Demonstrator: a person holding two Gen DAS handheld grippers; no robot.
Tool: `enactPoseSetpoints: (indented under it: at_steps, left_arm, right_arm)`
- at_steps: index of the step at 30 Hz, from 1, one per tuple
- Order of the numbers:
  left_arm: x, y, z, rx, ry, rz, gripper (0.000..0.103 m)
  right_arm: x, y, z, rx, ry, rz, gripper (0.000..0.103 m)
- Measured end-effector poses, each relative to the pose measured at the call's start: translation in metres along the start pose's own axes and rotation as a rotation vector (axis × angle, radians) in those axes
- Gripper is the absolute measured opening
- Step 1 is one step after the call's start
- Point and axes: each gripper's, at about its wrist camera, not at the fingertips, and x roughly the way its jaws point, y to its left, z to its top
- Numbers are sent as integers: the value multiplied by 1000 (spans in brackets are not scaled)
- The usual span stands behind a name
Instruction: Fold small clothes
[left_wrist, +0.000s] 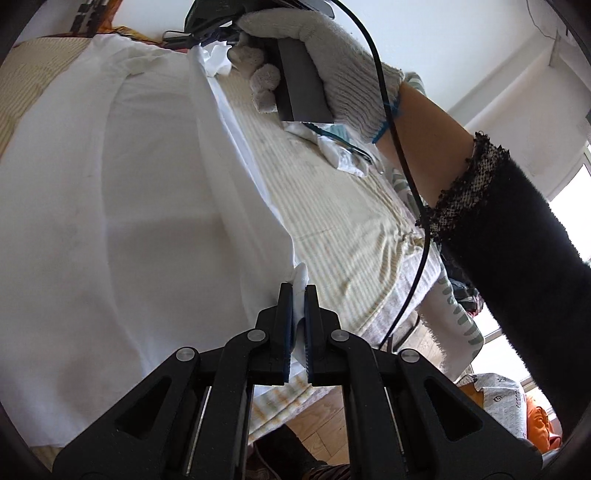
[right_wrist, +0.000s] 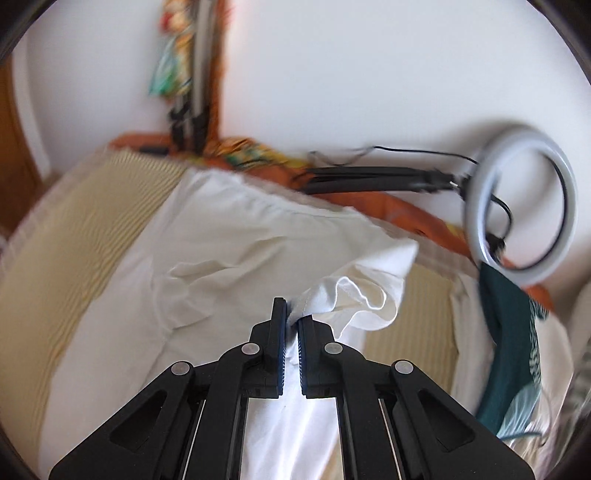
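A striped bed cover (left_wrist: 332, 206) carries the white garment (left_wrist: 110, 184), spread mostly flat. One long edge is lifted, so folding seems barely begun. The left gripper (left_wrist: 298, 291) and right gripper (right_wrist: 291, 314) each pinch that white cloth between narrow jaws.

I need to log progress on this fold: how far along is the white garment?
Done: the white garment lies spread on the striped bed cover. In hand: the left claw and the right claw are each shut on one of its edges, lifting that side. Left: no finished fold shows, and a teal garment waits at the side.
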Motion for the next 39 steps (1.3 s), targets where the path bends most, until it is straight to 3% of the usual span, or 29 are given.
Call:
enactPoseSetpoints:
  at_steps: [7,9,12,15,16,18,21,25,29,33,34,35,36,39]
  left_arm:
    - [-17,8,0,12,-1,87,3]
    - [-26,9,3,29,-9,98,3]
    - [-45,5,8,45,-43,118,14]
    - [-72,9,14,60,-104,150,19]
    - [-84,12,16,61,-123,165,19]
    - [-108,22,18,49,-169,195,19]
    - [-130,42,21,32,-211,276,19]
    - [-149,64,18,-6,-235,336,19]
    - [-156,83,17,-51,-242,343,19]
    - [-153,85,15,-27,-226,337,19]
    - [-149,85,15,-23,-221,334,19]
    - [-146,84,15,-20,-217,328,19]
    - [-145,83,14,-18,-214,321,19]
    - [-141,85,16,-15,-218,316,19]
  right_arm:
    - [33,21,-5,-4,74,28,5]
    - [37,17,-5,27,100,86,8]
    - [26,4,-6,87,110,197,19]
    - [-2,-23,-7,183,41,364,25]
    - [-10,-36,-8,215,12,396,32]
    - [-21,-59,-7,275,-34,361,43]
    - [-14,-90,-4,377,-17,313,44]
    - [9,-93,1,460,44,336,44]
    - [33,-84,1,524,144,251,44]
    - [42,-94,-2,609,152,263,44]
    - [43,-94,-1,605,144,244,39]
    - [45,-92,2,589,143,222,9]
    - [45,-89,5,572,148,209,4]
    - [36,-79,19,495,97,197,2]
